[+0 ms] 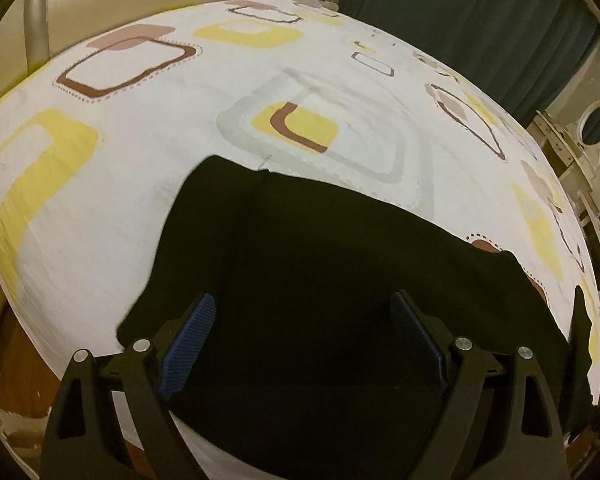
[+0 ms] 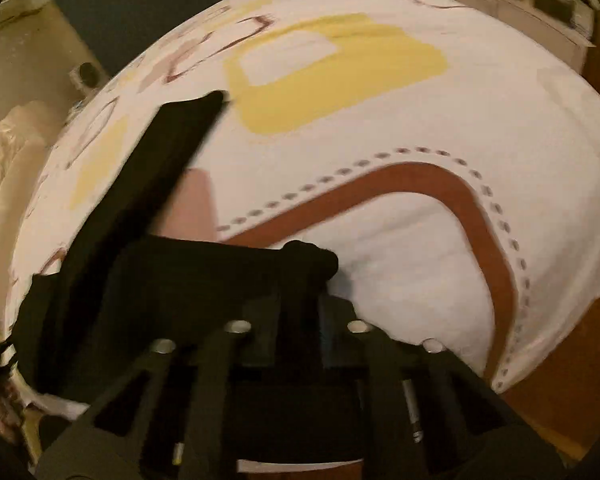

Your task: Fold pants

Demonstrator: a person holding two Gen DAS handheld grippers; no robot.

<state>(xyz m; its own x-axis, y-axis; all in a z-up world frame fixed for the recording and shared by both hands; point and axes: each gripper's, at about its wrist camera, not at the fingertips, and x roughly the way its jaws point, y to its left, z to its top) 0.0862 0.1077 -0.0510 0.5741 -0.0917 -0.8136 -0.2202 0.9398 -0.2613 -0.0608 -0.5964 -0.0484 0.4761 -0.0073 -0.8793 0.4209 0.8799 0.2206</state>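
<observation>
1. The black pants (image 1: 300,264) lie on the patterned sheet (image 1: 148,152), in the lower middle of your left wrist view. In your right wrist view the pants (image 2: 140,208) run from the lower left up toward the upper middle of the frame.
2. The cloth is so dark that you cannot make out seams, pockets or fold lines. Its lower part is cut off by the frame edge and by the gripper bodies.
3. Your left gripper (image 1: 302,344) is spread wide above the pants. The blue pads (image 1: 188,344) do not press on the cloth.
4. Your right gripper (image 2: 304,264) is clenched on a bunched edge of the pants at the lower centre of its view. The fingertips are hidden under the dark cloth and the picture is blurred there.
5. The sheet is white with yellow, brown and grey rounded squares.
6. A dark curtain (image 1: 460,28) hangs at the upper right of the left view.
7. You can read no brand, label or writing anywhere.
</observation>
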